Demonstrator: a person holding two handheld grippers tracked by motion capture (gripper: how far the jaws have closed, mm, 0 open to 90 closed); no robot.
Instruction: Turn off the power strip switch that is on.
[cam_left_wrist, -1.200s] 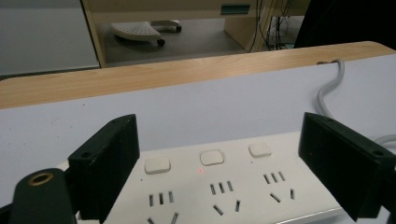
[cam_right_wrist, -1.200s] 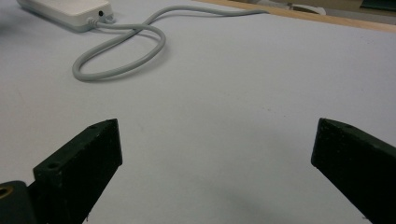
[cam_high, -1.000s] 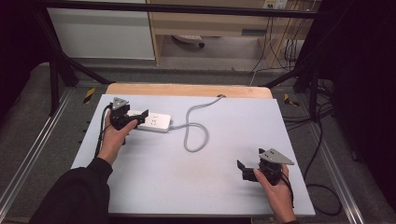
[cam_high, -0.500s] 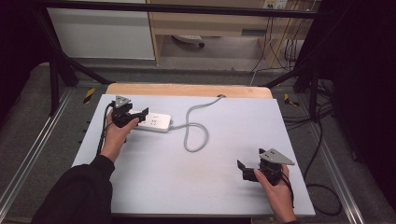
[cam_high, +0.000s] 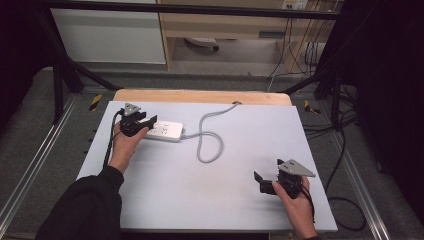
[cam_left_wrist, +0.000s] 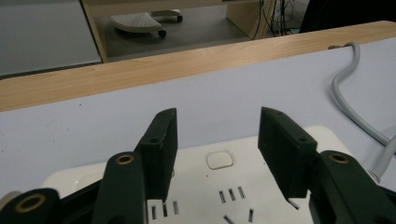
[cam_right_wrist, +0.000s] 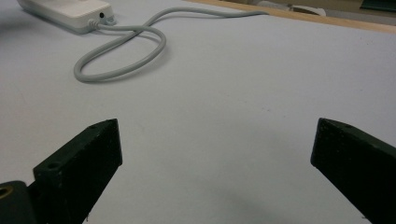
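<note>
Partly hidden power strip (cam_left_wrist: 224, 186) sits under parted left gripper (cam_left_wrist: 217, 154) jaws; right gripper (cam_right_wrist: 210, 163) gapes, empty.

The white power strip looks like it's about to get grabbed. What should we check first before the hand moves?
1. Left gripper open over the power strip: ok, jaws stand apart above its top.
2. Jaws straddling the strip's sides: cannot tell, they seem to hang over the top face, near the button.
3. Grey cord free to follow: ok, it lies in a loose loop on the table.
4. Cord's far end: cannot tell, it runs off over the back edge.
5. Right gripper out of the way: ok, open and holding nothing, near the front right.
</note>
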